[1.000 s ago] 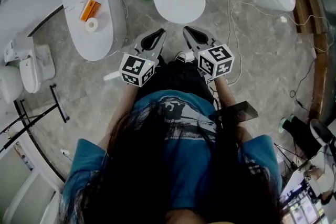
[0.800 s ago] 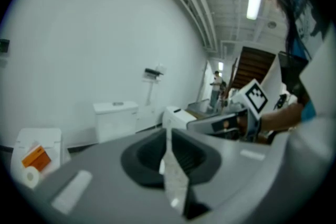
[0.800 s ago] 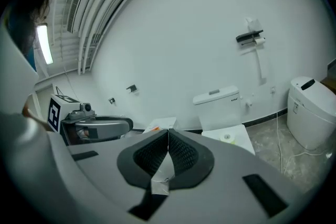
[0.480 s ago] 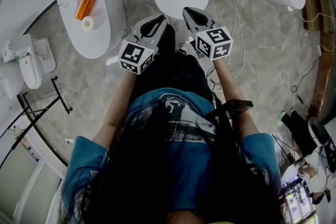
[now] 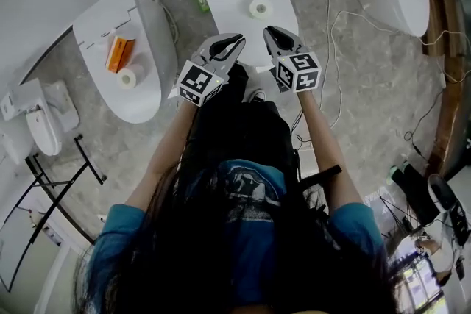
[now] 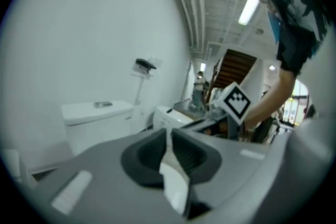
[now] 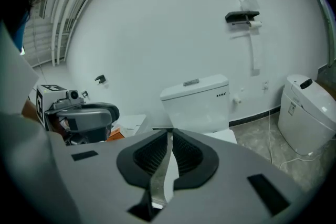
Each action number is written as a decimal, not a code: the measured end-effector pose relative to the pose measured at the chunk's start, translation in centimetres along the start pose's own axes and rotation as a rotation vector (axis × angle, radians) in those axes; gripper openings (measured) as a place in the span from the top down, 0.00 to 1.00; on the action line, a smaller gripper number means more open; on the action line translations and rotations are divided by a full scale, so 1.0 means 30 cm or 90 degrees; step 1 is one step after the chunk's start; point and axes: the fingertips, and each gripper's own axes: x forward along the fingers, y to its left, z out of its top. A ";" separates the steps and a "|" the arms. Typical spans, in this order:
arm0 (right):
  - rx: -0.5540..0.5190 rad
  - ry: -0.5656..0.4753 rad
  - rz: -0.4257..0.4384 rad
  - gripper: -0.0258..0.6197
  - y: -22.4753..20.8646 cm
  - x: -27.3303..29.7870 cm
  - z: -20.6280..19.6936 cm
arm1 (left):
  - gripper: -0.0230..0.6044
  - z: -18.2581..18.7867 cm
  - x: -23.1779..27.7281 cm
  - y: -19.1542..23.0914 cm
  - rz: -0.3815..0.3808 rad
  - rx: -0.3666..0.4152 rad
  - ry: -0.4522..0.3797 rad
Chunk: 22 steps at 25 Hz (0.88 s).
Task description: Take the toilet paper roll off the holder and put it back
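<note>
Our 2 grippers — left gripper (image 5: 235, 39), right gripper (image 5: 270, 31) — are closed, holding nothing. The roll (image 7: 254, 24) sits on the holder (image 7: 241, 17) high on the wall (image 7: 157, 23), above the toilet tank (image 7: 197, 99), well away. We should open 1 gripper early and meet the roll squarely, squeezing lightly.

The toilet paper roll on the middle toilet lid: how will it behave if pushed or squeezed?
The toilet paper roll lies flat, hole upward, so a push would probably slide it, not roll it. As wound paper with a hollow core, it seems light and may dent.
</note>
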 end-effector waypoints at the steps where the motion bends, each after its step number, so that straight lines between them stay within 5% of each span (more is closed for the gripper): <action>1: -0.003 0.008 -0.004 0.94 -0.020 0.042 -0.008 | 0.89 -0.018 0.013 0.043 -0.001 -0.005 0.001; 6: -0.047 0.060 -0.014 0.92 -0.110 0.204 -0.079 | 0.82 -0.134 0.067 0.214 0.010 -0.046 0.024; 8: -0.066 0.093 0.003 0.71 -0.137 0.256 -0.127 | 0.80 -0.188 0.087 0.248 0.004 -0.049 0.043; 18: -0.154 0.245 -0.014 0.36 -0.342 0.478 -0.420 | 0.73 -0.384 0.242 0.339 -0.028 -0.043 0.085; 22: -0.181 0.292 -0.051 0.29 -0.427 0.548 -0.507 | 0.73 -0.458 0.309 0.337 -0.044 -0.038 0.112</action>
